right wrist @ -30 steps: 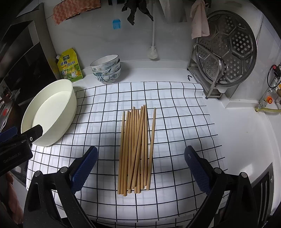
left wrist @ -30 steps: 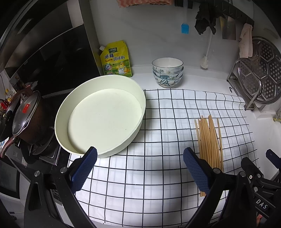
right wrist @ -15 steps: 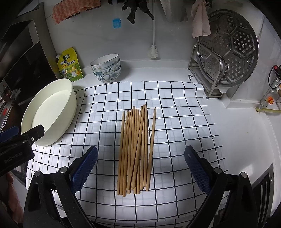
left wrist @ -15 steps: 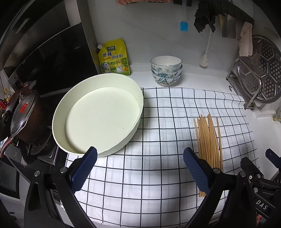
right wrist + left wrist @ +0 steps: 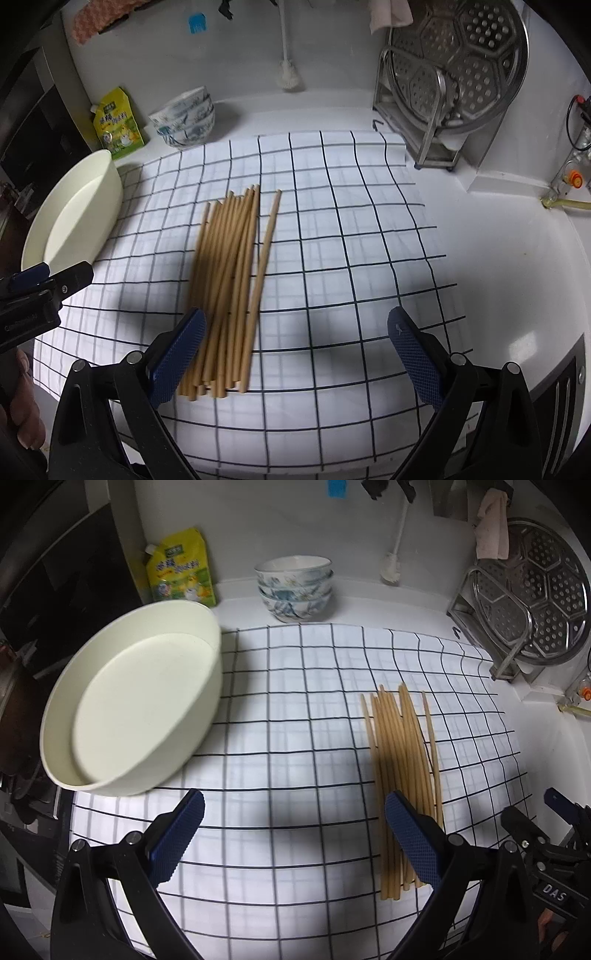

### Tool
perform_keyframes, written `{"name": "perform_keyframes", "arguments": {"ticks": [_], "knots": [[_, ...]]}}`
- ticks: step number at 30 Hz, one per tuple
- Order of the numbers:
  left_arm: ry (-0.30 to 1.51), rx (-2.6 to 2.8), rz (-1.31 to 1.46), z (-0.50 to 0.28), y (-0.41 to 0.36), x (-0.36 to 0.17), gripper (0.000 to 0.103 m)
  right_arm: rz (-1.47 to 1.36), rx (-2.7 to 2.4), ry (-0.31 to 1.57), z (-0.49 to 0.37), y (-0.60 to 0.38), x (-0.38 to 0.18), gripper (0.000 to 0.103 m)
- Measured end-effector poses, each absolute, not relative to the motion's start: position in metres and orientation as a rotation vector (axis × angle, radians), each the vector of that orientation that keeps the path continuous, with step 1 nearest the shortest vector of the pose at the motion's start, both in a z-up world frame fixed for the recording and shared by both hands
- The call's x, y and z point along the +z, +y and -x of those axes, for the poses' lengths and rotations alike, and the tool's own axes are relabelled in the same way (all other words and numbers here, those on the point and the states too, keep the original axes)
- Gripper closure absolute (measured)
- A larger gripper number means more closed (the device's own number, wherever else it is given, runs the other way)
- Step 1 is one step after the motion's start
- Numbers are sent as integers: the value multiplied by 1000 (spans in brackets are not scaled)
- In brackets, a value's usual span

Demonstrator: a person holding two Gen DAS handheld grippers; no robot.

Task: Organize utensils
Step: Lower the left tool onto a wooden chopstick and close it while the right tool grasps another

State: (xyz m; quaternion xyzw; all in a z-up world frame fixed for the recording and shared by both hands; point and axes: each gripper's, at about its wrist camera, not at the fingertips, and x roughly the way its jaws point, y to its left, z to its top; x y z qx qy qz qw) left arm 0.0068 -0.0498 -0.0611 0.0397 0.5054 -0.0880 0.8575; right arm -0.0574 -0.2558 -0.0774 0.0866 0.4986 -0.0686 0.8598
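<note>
Several wooden chopsticks point(image 5: 400, 760) point(image 5: 231, 280) lie bundled lengthwise on a white cloth with a black grid point(image 5: 295, 709) point(image 5: 332, 236). A wide cream round basin point(image 5: 133, 709) point(image 5: 70, 218) sits at the cloth's left edge, with nothing inside. My left gripper point(image 5: 293, 830) hovers open above the cloth; its right finger point(image 5: 410, 843) overlaps the bundle's near end. My right gripper point(image 5: 293, 350) is open too, with its left finger point(image 5: 177, 354) over the near ends of the chopsticks. Neither holds anything.
Stacked patterned bowls point(image 5: 293, 587) point(image 5: 184, 118) and a yellow pouch point(image 5: 181, 572) point(image 5: 116, 123) stand by the back wall. A metal rack with a perforated steamer plate point(image 5: 535, 602) point(image 5: 454, 62) is at the right. A dark stove area point(image 5: 22, 709) lies left of the basin.
Both grippers have moved: the left view swung right and closer to the chopsticks, the right view shifted right and lower. The chopsticks, basin and cloth stay put. Both remain open.
</note>
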Motion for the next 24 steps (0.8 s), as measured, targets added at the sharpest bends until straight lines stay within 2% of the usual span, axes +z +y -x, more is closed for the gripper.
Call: {"name": "perform_keyframes", "arguments": {"ticks": [11,24], "knots": [[1114,-160,-75,-15,-65,-114,7,-130,-143,1105,17,-256,-135,9],[1120,-152,-85,-22,-77,-133,7,-55,-157,1150,6,-251,-159,9]]}}
